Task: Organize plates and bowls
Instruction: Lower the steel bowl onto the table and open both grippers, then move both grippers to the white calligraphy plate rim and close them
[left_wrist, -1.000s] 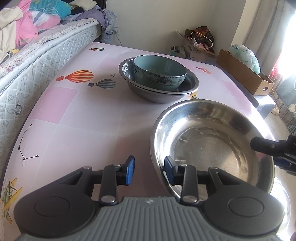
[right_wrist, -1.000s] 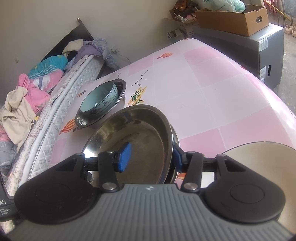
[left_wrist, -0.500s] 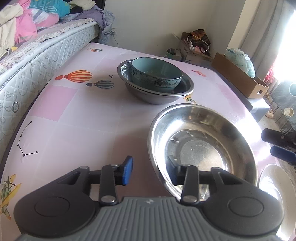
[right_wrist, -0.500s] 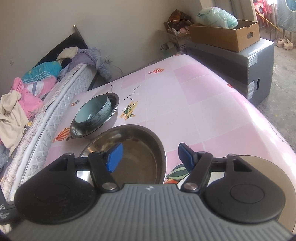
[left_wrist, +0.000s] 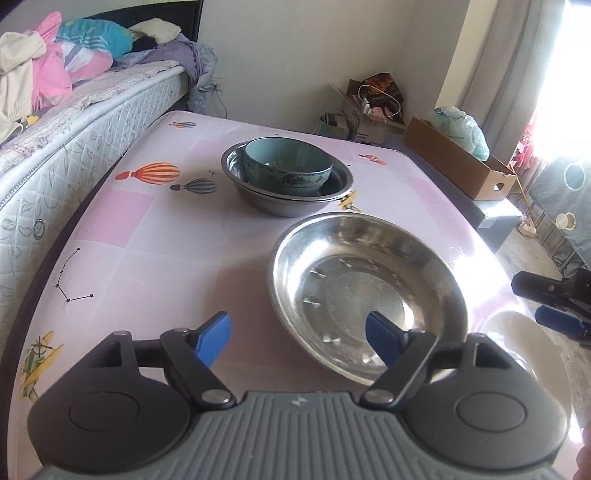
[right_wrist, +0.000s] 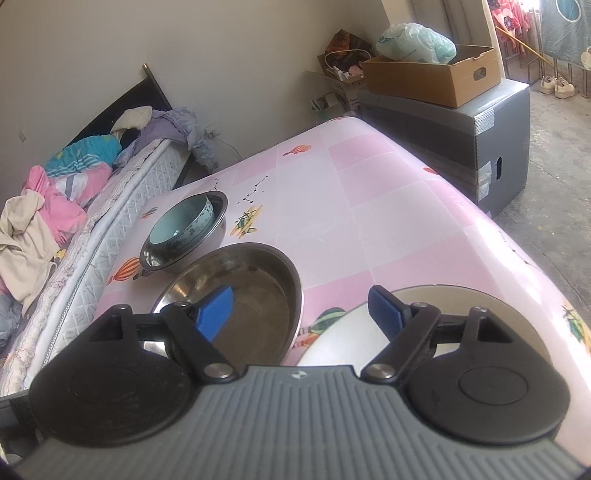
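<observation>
Both grippers let go of the steel basin.
The left gripper (left_wrist: 297, 338) and right gripper (right_wrist: 301, 308) have just spread their jaws, holding nothing; the steel basin (left_wrist: 369, 280) rests on the table (left_wrist: 166, 240), near the nested teal bowl (left_wrist: 288, 166). Next likely the white plate (left_wrist: 517, 343), approached at its rim.

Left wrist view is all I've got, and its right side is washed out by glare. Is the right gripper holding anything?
Observer: No. The right gripper has just been opening. Its jaws stand wide and grip nothing.
Operator: What's the pale shape next to the big steel bowl?
Observer: A pale round plate. It lies flat on the tablecloth, apart from the big steel bowl, with a printed balloon showing between them.
</observation>
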